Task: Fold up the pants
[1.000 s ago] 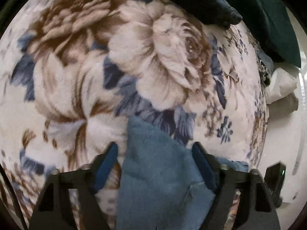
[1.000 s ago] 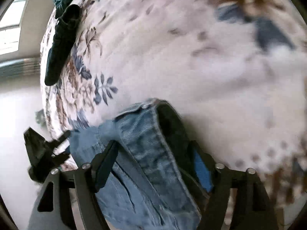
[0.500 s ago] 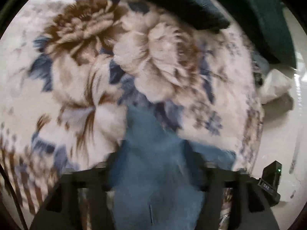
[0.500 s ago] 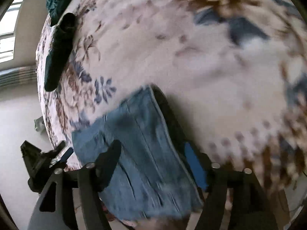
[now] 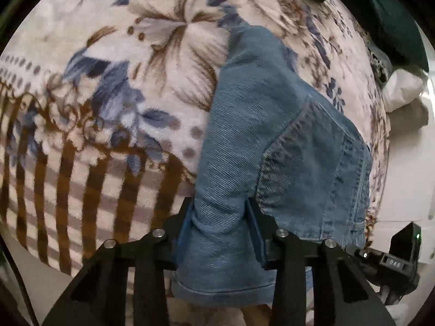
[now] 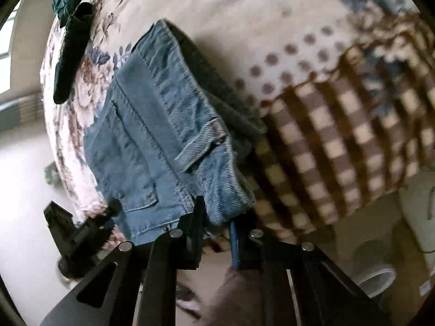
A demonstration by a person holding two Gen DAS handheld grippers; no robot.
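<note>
Blue denim pants [image 5: 272,135] lie on a floral blanket [image 5: 108,81], stretched towards me. My left gripper [image 5: 220,217] is shut on one edge of the denim, with a hem hanging below the fingers. My right gripper [image 6: 217,212] is shut on the waistband end of the pants [image 6: 163,125], near a belt loop [image 6: 202,141]. A back pocket shows in the left wrist view [image 5: 318,168]. The right gripper shows at the left wrist view's lower right [image 5: 394,260]; the left gripper shows at the right wrist view's lower left [image 6: 78,231].
Dark folded garments [image 5: 388,13] lie at the blanket's far side, also in the right wrist view [image 6: 70,51]. The blanket's striped border [image 5: 68,190] hangs over the near edge. Pale floor [image 6: 24,190] lies beyond. A white bundle [image 5: 402,89] sits at the right.
Both grippers have pulled the pants back towards the blanket's near striped edge. Much more of the denim is now drawn out flat in front of them.
</note>
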